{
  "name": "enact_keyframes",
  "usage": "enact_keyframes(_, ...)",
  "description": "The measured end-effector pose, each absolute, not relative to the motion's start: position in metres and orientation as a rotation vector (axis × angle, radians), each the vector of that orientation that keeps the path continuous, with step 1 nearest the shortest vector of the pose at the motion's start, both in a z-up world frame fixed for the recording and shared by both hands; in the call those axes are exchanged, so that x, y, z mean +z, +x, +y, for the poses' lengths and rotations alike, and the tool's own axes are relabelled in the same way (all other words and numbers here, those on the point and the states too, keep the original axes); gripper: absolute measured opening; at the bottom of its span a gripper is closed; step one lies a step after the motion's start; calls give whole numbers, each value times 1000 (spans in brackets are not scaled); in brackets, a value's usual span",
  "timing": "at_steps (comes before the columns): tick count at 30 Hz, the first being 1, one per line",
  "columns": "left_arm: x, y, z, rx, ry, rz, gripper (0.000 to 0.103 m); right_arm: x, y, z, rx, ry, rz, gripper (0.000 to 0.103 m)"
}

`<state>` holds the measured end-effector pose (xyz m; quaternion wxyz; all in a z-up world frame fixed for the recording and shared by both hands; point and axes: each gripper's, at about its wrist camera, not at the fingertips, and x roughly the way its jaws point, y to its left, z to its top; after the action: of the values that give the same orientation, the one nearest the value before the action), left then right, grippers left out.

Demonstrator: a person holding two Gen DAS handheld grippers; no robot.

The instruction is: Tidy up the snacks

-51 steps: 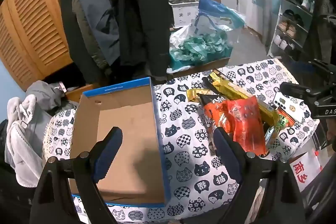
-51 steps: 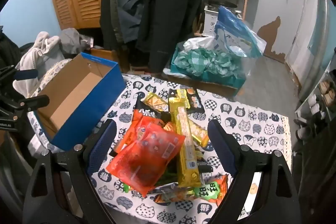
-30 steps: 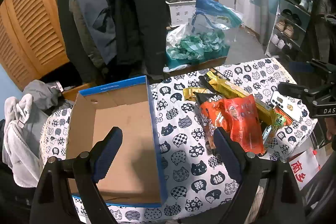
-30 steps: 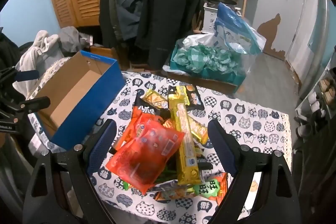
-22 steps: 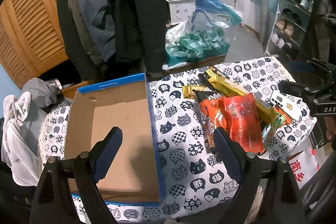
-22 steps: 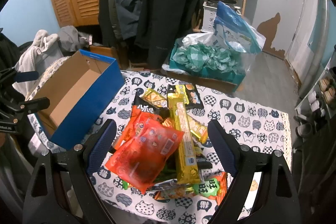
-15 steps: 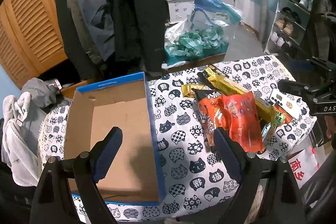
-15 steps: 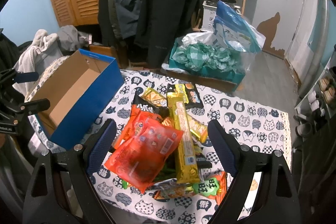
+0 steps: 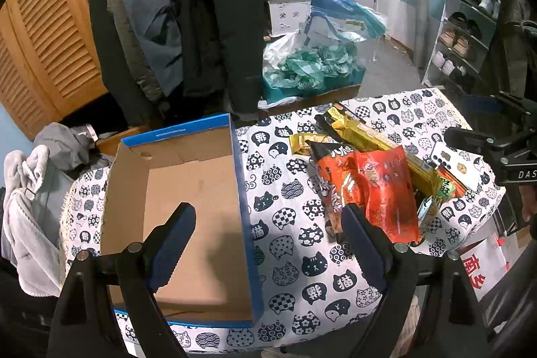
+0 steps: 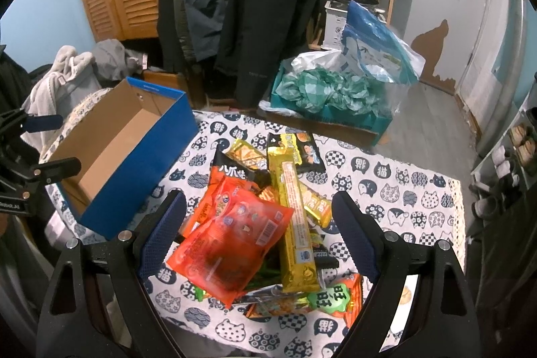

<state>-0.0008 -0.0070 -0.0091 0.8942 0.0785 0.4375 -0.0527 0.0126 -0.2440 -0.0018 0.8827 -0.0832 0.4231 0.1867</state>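
- Left gripper (image 9: pixel 266 225): jaws spread wide, empty, above the near right wall of the open blue cardboard box (image 9: pixel 243 190).
- Right gripper (image 10: pixel 258 213): jaws apart, empty, over the heap of foil snack packets (image 10: pixel 265 217).
- Heap lies right of box, apart from it, on cat-print cloth surface (image 10: pixel 396 183).
- Beyond box: dark hanging coats (image 9: pixel 214 9).

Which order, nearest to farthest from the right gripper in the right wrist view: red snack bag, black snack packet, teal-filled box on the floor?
From the right gripper:
1. Red snack bag, between the fingers, top of pile.
2. Black snack packet, far end of pile.
3. Teal-filled box, on the floor past the table.
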Motion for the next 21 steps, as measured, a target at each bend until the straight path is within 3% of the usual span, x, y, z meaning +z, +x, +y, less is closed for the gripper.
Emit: enact_keyframes(21,-14,-5,-9,-109,164,914,90,-2,13,-245,386,-173,888,87)
